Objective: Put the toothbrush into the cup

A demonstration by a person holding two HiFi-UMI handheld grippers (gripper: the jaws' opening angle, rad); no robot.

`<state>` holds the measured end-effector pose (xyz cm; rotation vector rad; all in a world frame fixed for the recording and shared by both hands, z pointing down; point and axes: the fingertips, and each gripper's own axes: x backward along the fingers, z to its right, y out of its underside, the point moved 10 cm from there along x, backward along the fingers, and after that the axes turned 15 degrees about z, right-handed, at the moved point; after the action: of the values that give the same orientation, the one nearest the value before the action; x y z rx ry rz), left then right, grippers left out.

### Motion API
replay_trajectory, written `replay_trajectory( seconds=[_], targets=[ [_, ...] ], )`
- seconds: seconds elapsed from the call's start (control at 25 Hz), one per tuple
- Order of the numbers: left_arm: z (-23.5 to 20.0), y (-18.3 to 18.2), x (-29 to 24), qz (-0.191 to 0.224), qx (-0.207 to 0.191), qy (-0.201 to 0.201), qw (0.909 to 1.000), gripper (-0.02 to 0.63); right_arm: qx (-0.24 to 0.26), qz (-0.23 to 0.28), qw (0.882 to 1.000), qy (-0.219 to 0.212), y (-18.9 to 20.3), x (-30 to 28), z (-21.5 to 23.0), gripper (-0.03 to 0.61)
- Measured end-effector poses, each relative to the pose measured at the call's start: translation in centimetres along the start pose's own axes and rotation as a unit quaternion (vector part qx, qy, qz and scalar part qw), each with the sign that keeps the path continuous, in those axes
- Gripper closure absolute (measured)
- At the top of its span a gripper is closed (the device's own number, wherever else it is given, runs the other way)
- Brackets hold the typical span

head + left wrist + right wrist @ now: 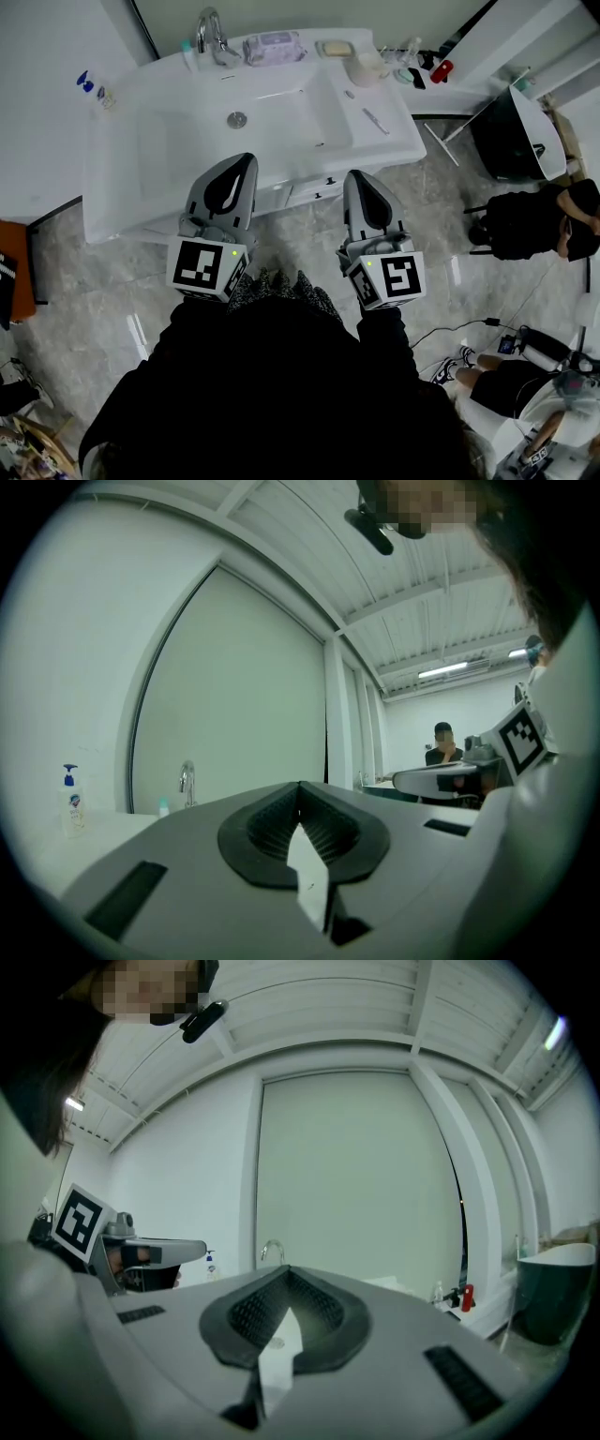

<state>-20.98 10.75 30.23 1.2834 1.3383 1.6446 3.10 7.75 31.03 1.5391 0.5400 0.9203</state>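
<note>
A slim toothbrush (375, 120) lies on the white sink counter (403, 131), to the right of the basin. A pale cup (364, 67) stands behind it near the wall. My left gripper (246, 157) hovers level at the sink's front edge, its jaws closed with nothing between them (300, 785). To its right, my right gripper (354, 174) is also at the front edge, well short of the toothbrush. Its jaws meet at the tip and hold nothing (286, 1269).
A faucet (212, 37), a pack of wipes (274, 47) and a soap dish (335, 48) line the back of the sink. A pump bottle (84, 82) stands at the far left. A dark tub (511, 136) and a seated person (534, 220) are to the right.
</note>
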Motion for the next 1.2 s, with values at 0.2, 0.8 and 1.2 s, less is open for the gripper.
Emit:
replay_trajectory(
  seconds=[0.2,0.8,1.2],
  targets=[
    [-1.2,0.5,-1.0,0.000,0.004,0.001,1.0000,0.606,0.004,-0.001,1.000,0.007,0.4,-1.4,0.5,0.574],
    [-3.0,2.1,-4.2,-0.005,0.019,0.000,0.9998,0.606,0.015,-0.009,1.000,0.023,1.3,-3.9,2.6,0.574],
    [-2.8,3.6,-8.4,-0.009,0.018,0.004,0.9998,0.606,0.004,-0.002,1.000,0.022,2.4,-6.8,6.5,0.574]
  ],
)
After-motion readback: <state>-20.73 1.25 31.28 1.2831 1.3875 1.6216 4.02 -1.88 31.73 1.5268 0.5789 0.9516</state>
